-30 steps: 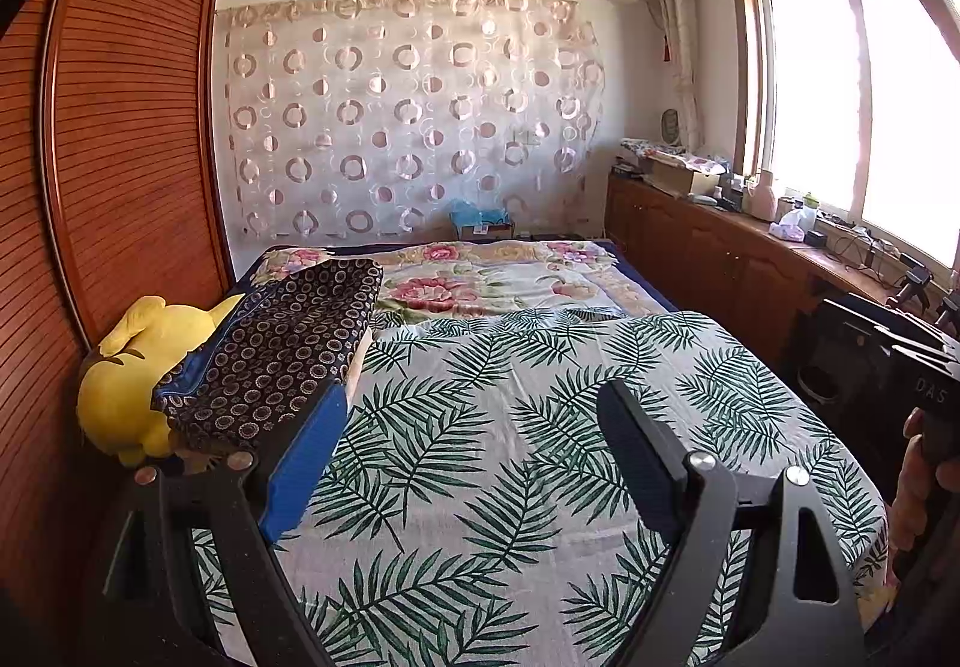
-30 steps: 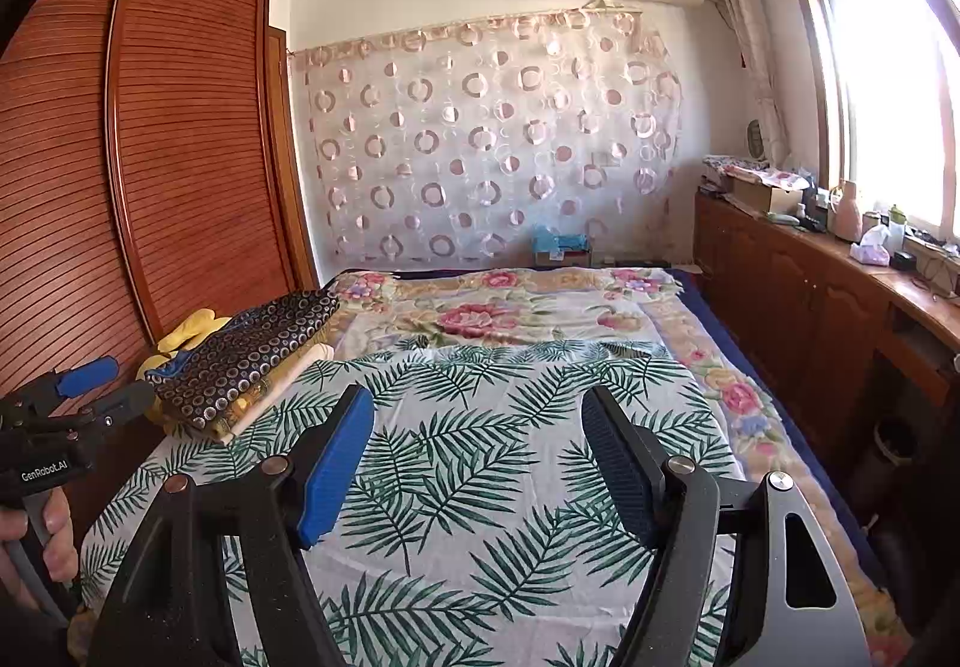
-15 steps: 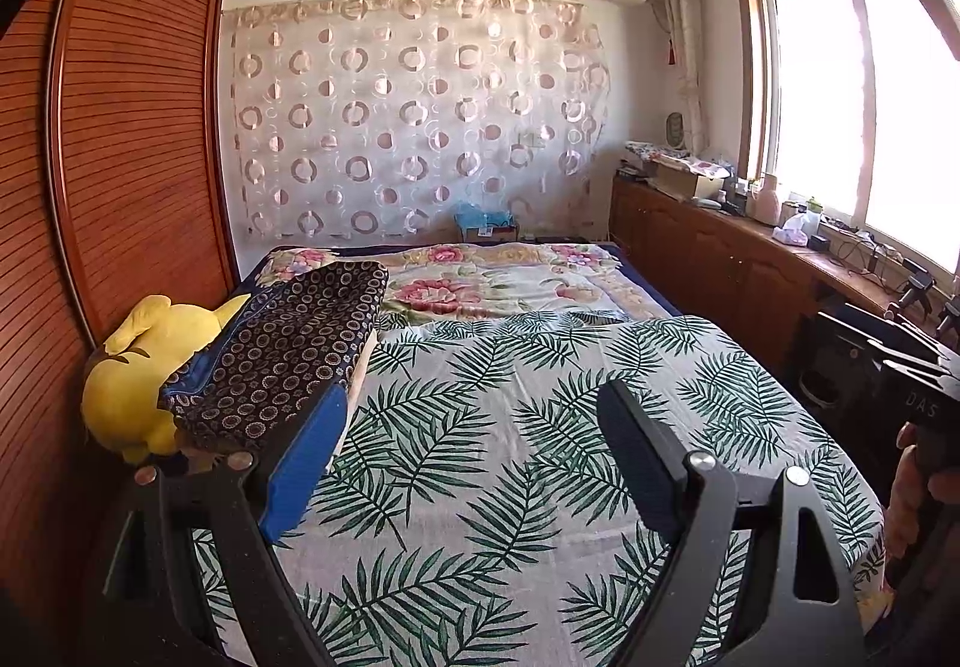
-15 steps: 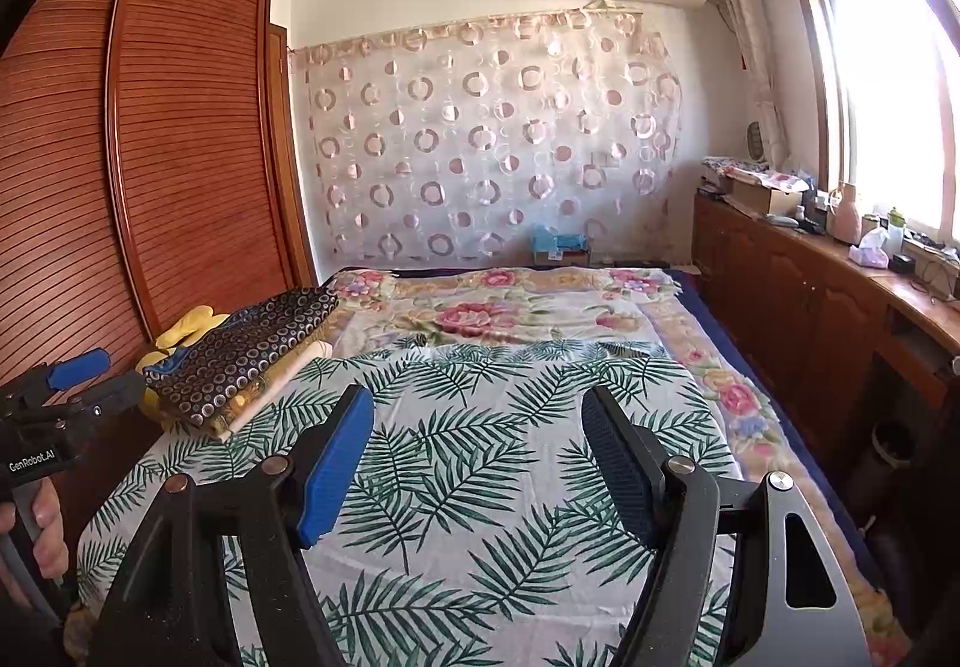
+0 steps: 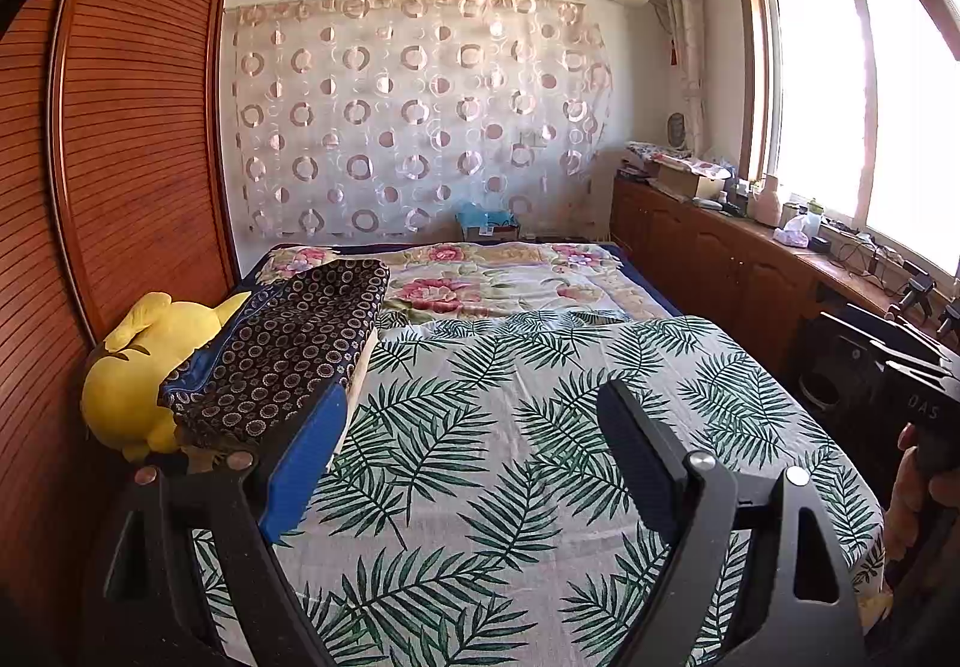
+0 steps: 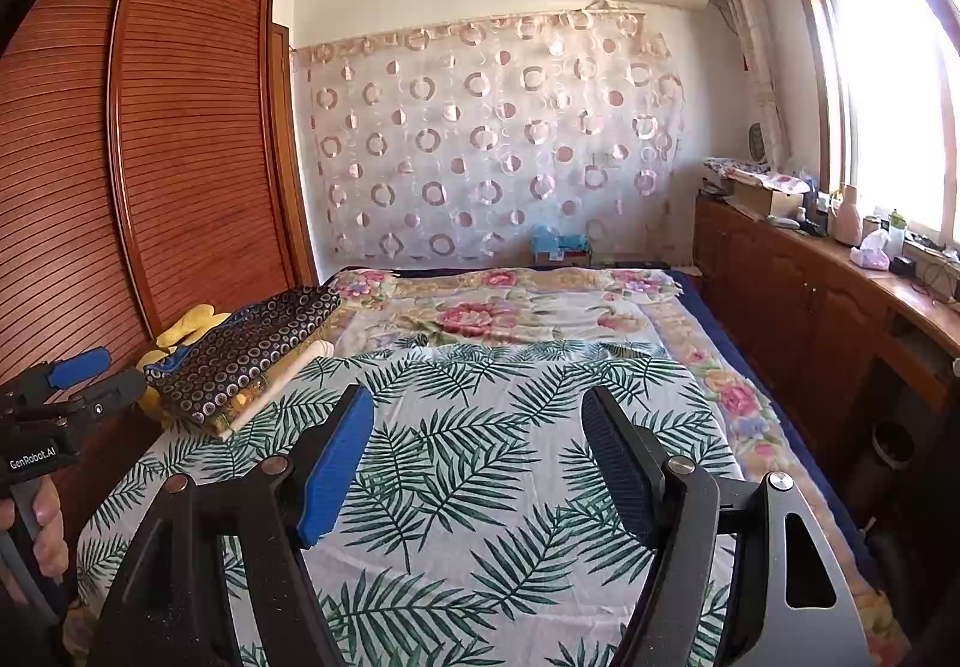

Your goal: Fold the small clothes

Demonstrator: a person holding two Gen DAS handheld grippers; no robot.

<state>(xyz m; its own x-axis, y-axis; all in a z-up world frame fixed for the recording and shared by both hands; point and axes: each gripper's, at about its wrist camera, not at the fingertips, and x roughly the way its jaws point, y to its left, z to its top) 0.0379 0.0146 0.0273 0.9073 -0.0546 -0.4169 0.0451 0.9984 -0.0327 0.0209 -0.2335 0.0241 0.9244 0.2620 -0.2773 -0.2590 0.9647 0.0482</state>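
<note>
A dark cloth with small ring patterns [image 5: 288, 349] [image 6: 246, 349] lies folded on a pile at the left side of the bed, on top of cream and yellow fabric [image 6: 282, 385]. The bed carries a white sheet with green palm leaves [image 5: 498, 427] [image 6: 480, 427]. My left gripper [image 5: 474, 415] hovers over the sheet, open, nothing between its fingers; the patterned cloth is just beyond its blue left finger [image 5: 306, 457]. My right gripper [image 6: 477, 421] is open too, above the sheet's middle, holding nothing. The left gripper's body [image 6: 54, 409] shows at the right wrist view's left edge.
A yellow plush toy [image 5: 132, 373] lies against the wooden wardrobe [image 5: 132, 127] left of the pile. A floral quilt [image 5: 498, 283] covers the bed's far end. A wooden cabinet [image 6: 828, 301] with clutter runs under the window on the right. A hand [image 6: 45, 529] grips the left tool.
The right wrist view has slid a little to the left across the bed; the clothes pile now sits slightly further right in it. The left view is nearly the same. Both grippers stayed open.
</note>
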